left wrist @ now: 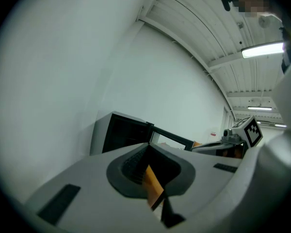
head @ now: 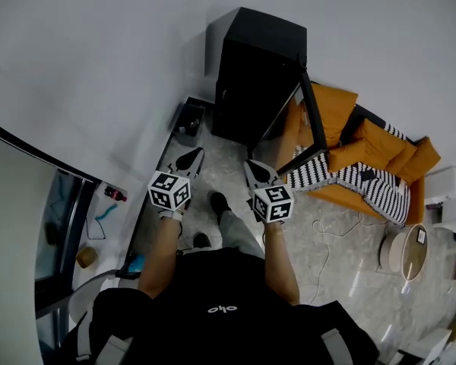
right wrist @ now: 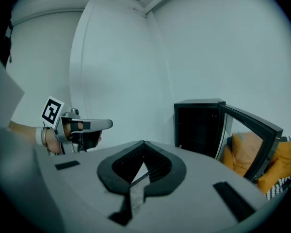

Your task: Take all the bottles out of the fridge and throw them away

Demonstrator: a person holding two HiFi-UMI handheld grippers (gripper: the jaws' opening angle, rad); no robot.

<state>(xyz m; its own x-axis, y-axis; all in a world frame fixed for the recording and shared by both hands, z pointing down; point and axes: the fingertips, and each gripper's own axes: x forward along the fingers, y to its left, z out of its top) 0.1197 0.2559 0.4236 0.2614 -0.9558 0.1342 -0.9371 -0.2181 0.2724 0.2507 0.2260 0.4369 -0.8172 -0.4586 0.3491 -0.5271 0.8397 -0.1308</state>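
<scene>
Both grippers were empty here: the left gripper (head: 191, 158) and the right gripper (head: 261, 172) each had their jaws pinched together on nothing, held out side by side in front of us and aimed at the black fridge (head: 254, 74). It stood against the wall a few steps off, with its glass door (head: 314, 112) swung open toward the orange sofa (head: 380, 147). As for the bottles, we honestly couldn't spot one. Presumably they were inside the fridge, but the inside read as plain dark. Our guess is they'd be light, smooth and round, so a bit slippery, and we'd open the jaws wide and take each one around the middle of the body rather than the cap. The head view only gave us the fridge's top and the door's edge from above, plus a dark open box (head: 188, 119) beside it that might be a bin, we can't say. The right gripper view faced the open front straight on, and the left gripper view caught the ceiling lights.
</scene>
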